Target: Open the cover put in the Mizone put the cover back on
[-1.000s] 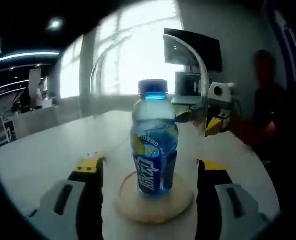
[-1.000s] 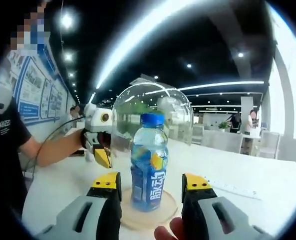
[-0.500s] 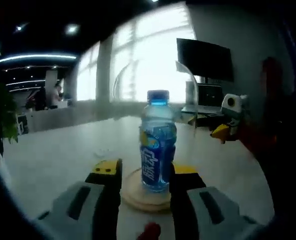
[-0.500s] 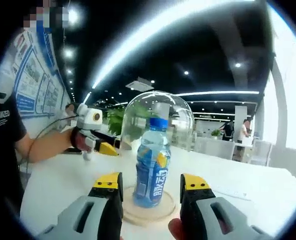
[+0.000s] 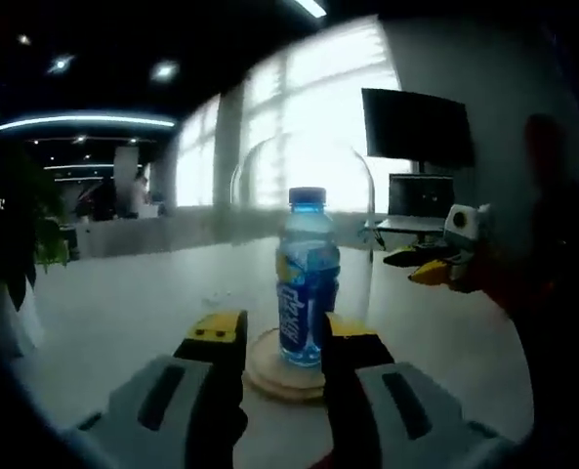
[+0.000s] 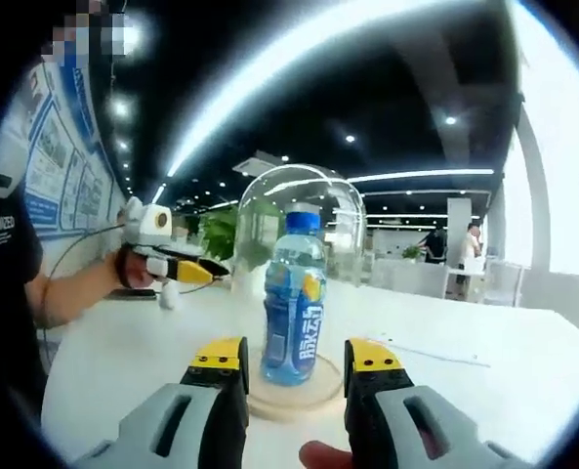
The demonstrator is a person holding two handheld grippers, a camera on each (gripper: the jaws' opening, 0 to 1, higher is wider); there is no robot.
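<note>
A blue Mizone bottle (image 5: 307,278) (image 6: 294,298) with a blue cap stands upright on a round wooden base (image 5: 274,369) (image 6: 287,396). The clear glass dome cover (image 5: 357,225) (image 6: 340,230) rises behind the bottle; I cannot tell whether it rests on the table. My left gripper (image 5: 286,337) sits back from the base, its jaws a narrow gap apart and empty; in the right gripper view it (image 6: 186,272) hangs by the dome's left side. My right gripper (image 6: 296,357) is open and empty in front of the base; in the left gripper view it (image 5: 428,264) hangs right of the dome.
The white table (image 5: 123,313) (image 6: 465,381) stretches widely around the base. A person's arm (image 6: 69,293) reaches in from the left. A monitor (image 5: 416,127) stands at the back. A white strip (image 6: 435,354) lies on the table to the right.
Both cameras have drawn back from the bottle. The left gripper's jaws have narrowed from wide apart. The dome, tilted over the bottle before, now stands upright behind it.
</note>
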